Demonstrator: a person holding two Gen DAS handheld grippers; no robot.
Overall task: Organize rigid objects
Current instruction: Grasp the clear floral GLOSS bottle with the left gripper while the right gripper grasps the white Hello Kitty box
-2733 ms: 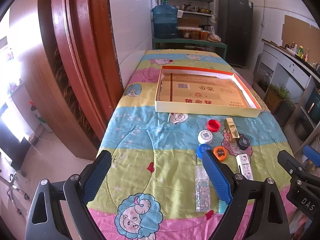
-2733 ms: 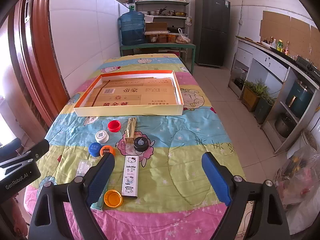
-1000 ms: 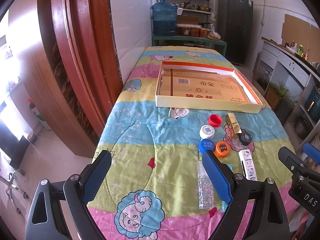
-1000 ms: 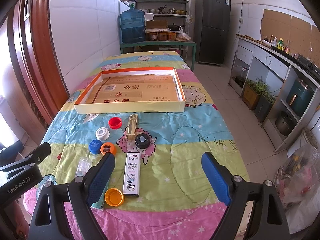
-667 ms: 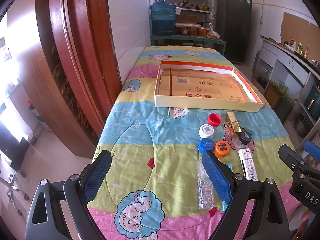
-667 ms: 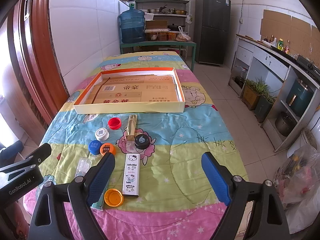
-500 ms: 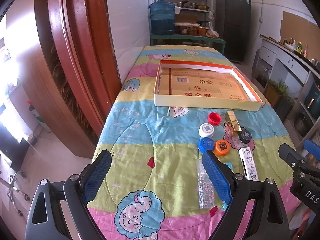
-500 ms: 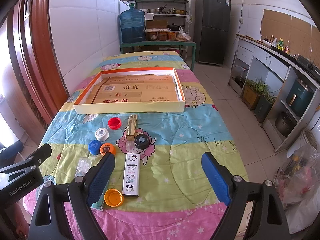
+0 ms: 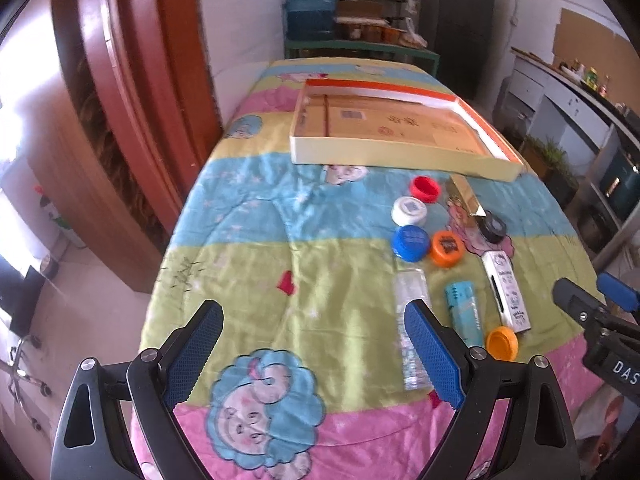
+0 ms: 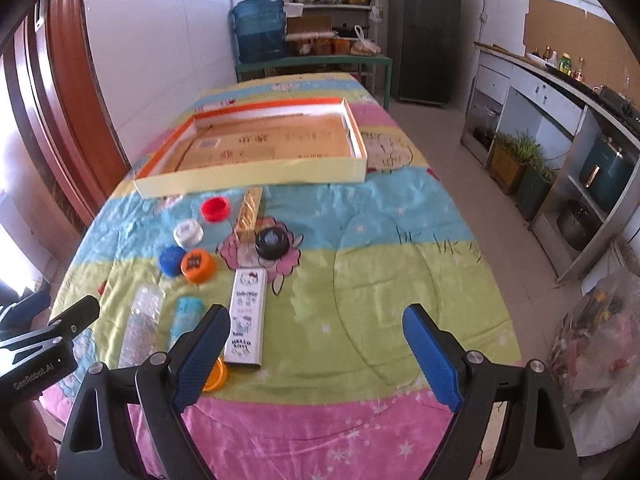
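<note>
**Both grippers spread wide and empty above the near end of the tabletop**

Your left gripper hangs over the near edge of the quilt-covered tabletop, its blue pads far apart with nothing between them. Just by its right pad lies the clear plastic bottle, lengthwise, its near end hidden behind that pad. Right of the bottle lies the teal tube, then the white Hello Kitty case, with the orange lid at the case's near end.

Ahead of the bottle sit the caps: the blue cap touching the orange cap, the white cap just beyond the blue one, and the red cap beyond that. Right of the caps, the gold box lies lengthwise, with the black cap at its near end. Farther ahead rests the shallow cardboard tray with its orange inner rim.

Your right gripper is likewise spread wide and holding nothing, over bare quilt. All the objects lie to its left: the Hello Kitty case is just beside its left pad, which partly covers the orange lid. The tray is well ahead and to the left.
</note>
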